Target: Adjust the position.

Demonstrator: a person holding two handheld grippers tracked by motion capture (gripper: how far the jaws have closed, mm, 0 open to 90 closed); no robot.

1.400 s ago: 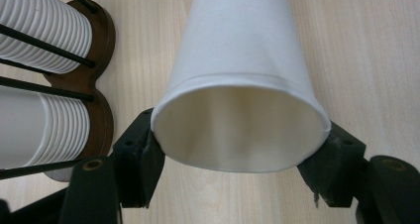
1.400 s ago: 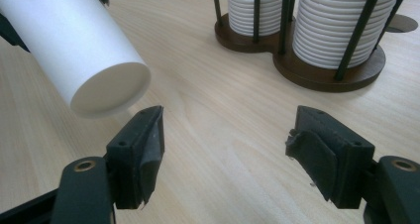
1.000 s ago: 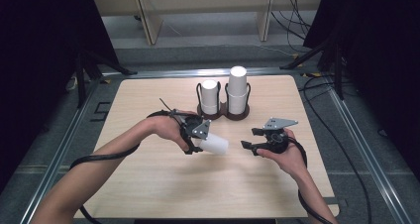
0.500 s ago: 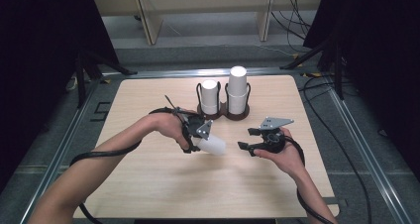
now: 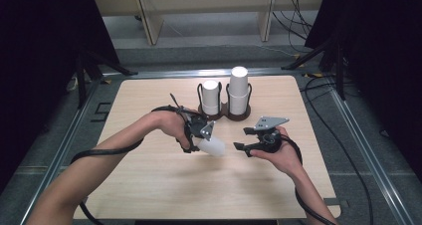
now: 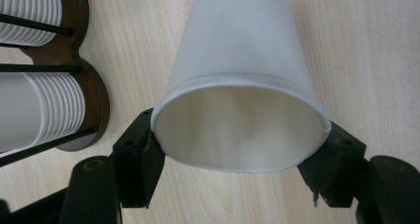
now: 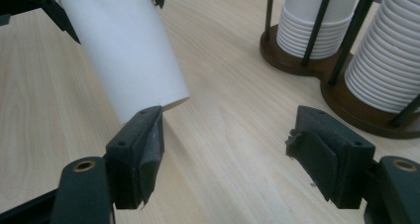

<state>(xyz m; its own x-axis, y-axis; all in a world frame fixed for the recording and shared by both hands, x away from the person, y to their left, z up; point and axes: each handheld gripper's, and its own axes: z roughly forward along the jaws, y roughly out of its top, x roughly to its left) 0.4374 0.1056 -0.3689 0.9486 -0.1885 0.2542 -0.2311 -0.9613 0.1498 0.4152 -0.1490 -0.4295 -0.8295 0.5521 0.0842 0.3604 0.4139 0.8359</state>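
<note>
The big light wooden bench [image 5: 149,185] with rounded corners carried everything. Near the middle of its far edge stood a dark brown wooden cup rack [image 5: 225,114] with thin black rods. It held two stacks of white paper cups, a short stack [image 5: 211,96] on the left and a taller stack [image 5: 239,88] on the right. The two stacks stood side by side, close together.

In front of the rack, near the middle of the bench, the left hand-held gripper [image 5: 200,134] gripped a single white paper cup [image 5: 213,147]. Its two black jaws pressed on the cup's rim from both sides, and the rim looked a little squashed in the left gripper view [image 6: 242,130]. The cup lay tilted on its side, above the bench, with its closed bottom end pointing at the right hand-held gripper [image 5: 245,148].

The right hand-held gripper was just beside the cup, on the side nearer the right edge of the bench. Its jaws were wide apart and held nothing. In the right gripper view, the cup's bottom end [image 7: 133,60] sat very near one jaw, and I cannot tell if they touched.
</note>
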